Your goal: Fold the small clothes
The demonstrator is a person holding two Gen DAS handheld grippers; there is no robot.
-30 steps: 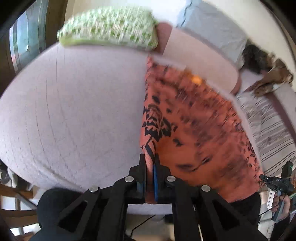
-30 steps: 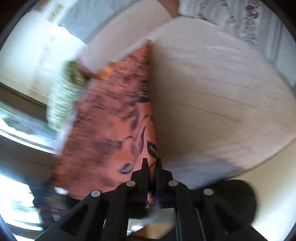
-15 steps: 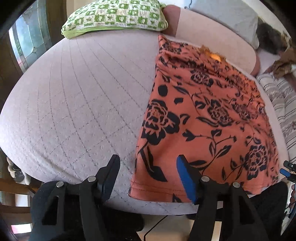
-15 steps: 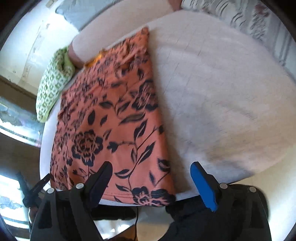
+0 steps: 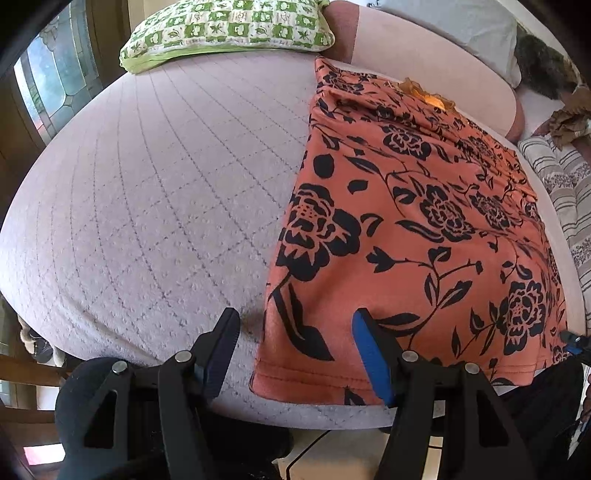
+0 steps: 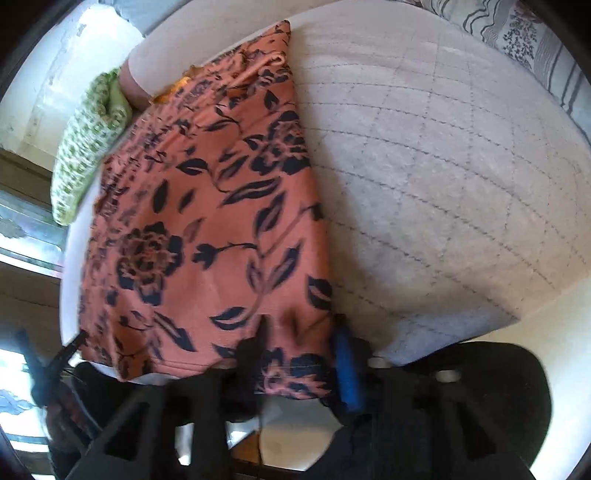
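Orange floral garment (image 5: 417,229) lying flat on quilted mattress (image 5: 155,206), hem at near edge. Left gripper (image 5: 295,332) standing with jaws apart over garment's near left corner, nothing clamped. Right gripper (image 6: 301,339) having jaws apart too, just been closing somewhat, near right corner of garment (image 6: 207,221) lying between fingers, not pinched. Green patterned pillow (image 5: 229,26) resting at far end.

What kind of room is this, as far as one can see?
Probably a bedroom: a quilted mattress with a green patterned pillow at its far end, and a striped pillow at one side. An orange floral garment lies on it.
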